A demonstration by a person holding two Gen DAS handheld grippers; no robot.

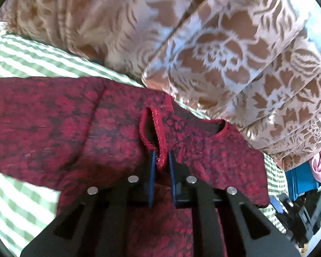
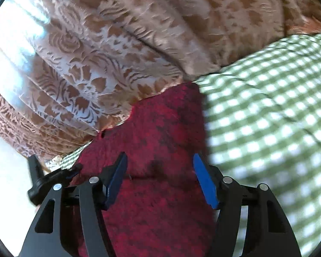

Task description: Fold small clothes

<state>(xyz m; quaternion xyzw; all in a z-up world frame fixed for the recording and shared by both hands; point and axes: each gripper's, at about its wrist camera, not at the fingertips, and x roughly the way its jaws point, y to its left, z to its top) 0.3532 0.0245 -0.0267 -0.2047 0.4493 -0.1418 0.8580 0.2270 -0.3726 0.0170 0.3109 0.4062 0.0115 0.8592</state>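
Red patterned garment (image 1: 53,117) spread on green checked sheet (image 1: 17,57), top edge just beside brown floral curtain (image 1: 235,64); left gripper (image 1: 161,160) clamped on trimmed slit edge at neckline (image 1: 221,131); right gripper (image 2: 159,171) jaws apart over red cloth, pads not pressing it; blue crate (image 1: 301,184) at far right edge

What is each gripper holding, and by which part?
Left gripper pinches the red garment's trimmed opening edge; right gripper is open, holding nothing.

Left gripper (image 1: 161,160) pinched closed (fingers nearly meeting); right gripper (image 2: 159,167) spread.
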